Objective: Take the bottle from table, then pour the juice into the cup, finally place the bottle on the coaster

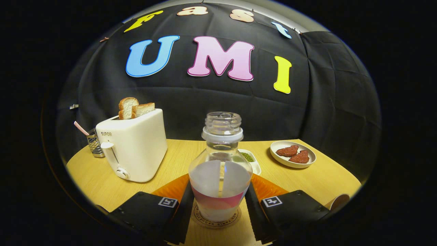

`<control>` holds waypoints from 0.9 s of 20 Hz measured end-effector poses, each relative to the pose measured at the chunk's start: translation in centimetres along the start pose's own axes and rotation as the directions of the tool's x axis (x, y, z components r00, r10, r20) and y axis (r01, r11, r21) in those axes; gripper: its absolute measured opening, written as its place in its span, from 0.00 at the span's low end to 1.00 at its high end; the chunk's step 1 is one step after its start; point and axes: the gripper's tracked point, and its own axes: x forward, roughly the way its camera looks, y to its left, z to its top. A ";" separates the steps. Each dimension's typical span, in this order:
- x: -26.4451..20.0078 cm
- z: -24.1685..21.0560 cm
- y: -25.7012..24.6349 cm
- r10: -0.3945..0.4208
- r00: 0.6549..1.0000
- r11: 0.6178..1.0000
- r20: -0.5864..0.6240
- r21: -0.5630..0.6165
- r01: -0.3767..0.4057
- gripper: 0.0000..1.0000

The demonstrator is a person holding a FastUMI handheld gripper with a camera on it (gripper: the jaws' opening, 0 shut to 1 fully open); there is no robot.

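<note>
On the desk [102,184], a toaster [135,147] with bread stands left. The uncapped bottle [220,171] stands upright on the coaster [215,218] between the jaws, which flank its sides; whether they press it I cannot tell. A plate [293,154] sits right.

white toaster [135,147], wood-grain table [317,177], perhaps pink-banded bottle [220,171].

Toaster [135,147] with bread [135,107]; plate [292,154] with meat [294,153].

The clear, uncapped juice bottle [220,167] stands upright on the round coaster [215,216] on the worktop [317,177], between the tongs' fingers [186,201]. The cup's [339,201] rim peeks beside the right finger.
</note>
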 end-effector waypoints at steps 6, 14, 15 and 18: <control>-0.6 -0.2 -0.2 -0.016 1.000 1.000 -0.017 0.000 0.016 0.81; -6.3 0.6 -1.1 -0.008 0.997 0.999 -0.080 -0.035 0.005 0.97; -7.3 1.4 -1.2 -0.007 0.997 1.000 -0.075 -0.030 0.005 0.98; -10.6 4.3 -1.0 0.015 0.999 1.000 -0.037 0.008 -0.014 0.97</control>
